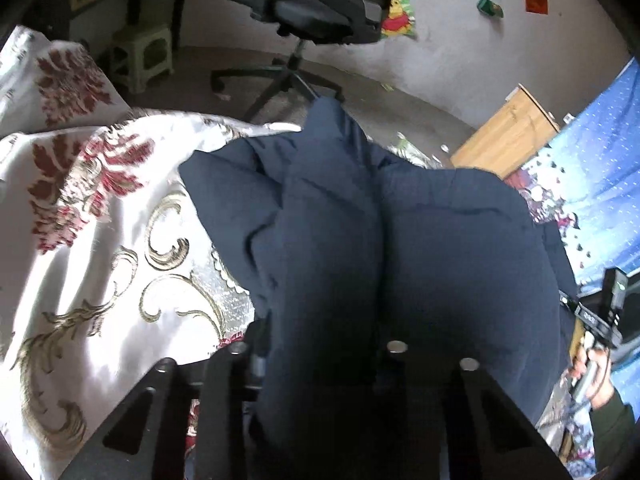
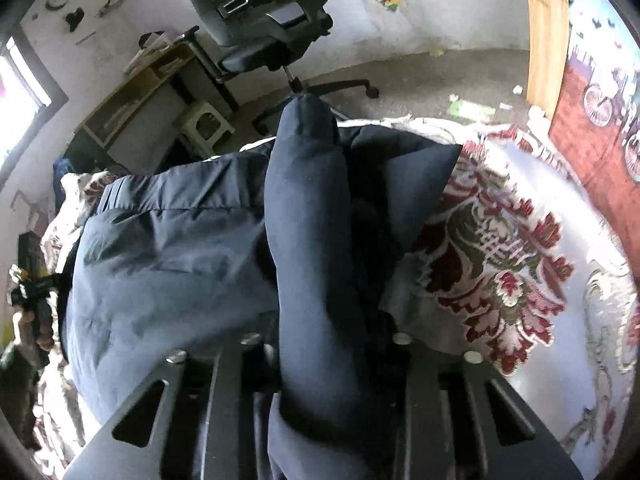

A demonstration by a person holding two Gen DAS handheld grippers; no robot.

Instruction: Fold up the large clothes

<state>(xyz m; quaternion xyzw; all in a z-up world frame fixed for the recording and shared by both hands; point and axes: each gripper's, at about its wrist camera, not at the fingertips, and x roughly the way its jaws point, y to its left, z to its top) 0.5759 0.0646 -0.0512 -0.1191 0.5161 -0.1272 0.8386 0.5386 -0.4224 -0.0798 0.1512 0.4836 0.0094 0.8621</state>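
A large dark navy garment (image 1: 400, 240) lies on a bed with a white, red and gold floral cover (image 1: 100, 240). My left gripper (image 1: 324, 352) is shut on a bunched fold of the navy garment, which fills the space between its fingers. My right gripper (image 2: 328, 344) is shut on another thick fold of the same garment (image 2: 312, 240), lifted off the cover (image 2: 520, 260). The rest of the garment spreads to the left in the right wrist view (image 2: 160, 260). Each view shows the other hand-held gripper at its edge: the right one (image 1: 600, 320), the left one (image 2: 32, 280).
A black office chair (image 1: 304, 12) stands on the floor beyond the bed's far edge, with a small green stool (image 1: 140, 56) and a desk (image 2: 132, 96) to its left. A wooden board (image 1: 504, 132) and a patterned blue and red wall hanging (image 1: 592, 180) are at the right.
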